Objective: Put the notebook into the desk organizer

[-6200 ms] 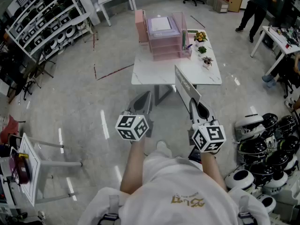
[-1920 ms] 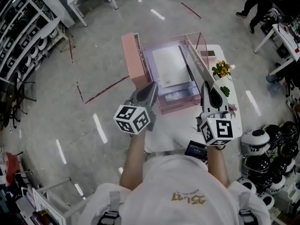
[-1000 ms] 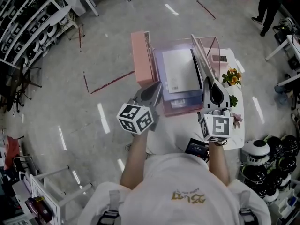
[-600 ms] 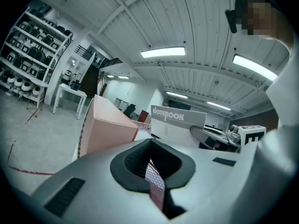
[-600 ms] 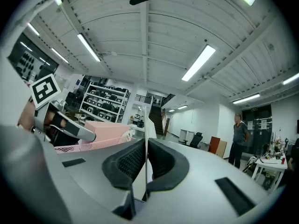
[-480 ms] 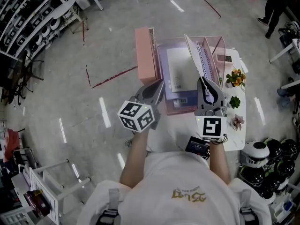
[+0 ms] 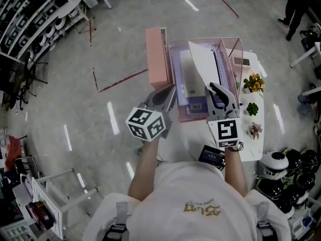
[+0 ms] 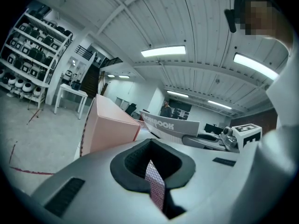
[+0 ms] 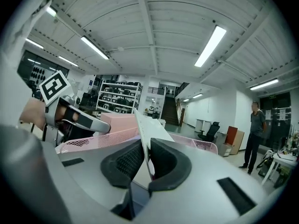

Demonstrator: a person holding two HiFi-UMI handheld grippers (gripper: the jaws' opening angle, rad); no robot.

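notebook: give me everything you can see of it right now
The notebook is thin, with a pale white-grey cover, a wire spiral binding along one long edge, and large lettering on the side that the left gripper view shows. It stands on edge, leaning left, over the right part of the pink mesh desk organizer. Its near edge sits between the right claw's jaws, which are opening.

Small potted plants point(image 7: 252, 82) on white table point(image 7: 188, 134) R edge; shelf rack point(image 7: 30, 19) top-L; prob. helmets point(image 7: 288, 167) bottom-R.
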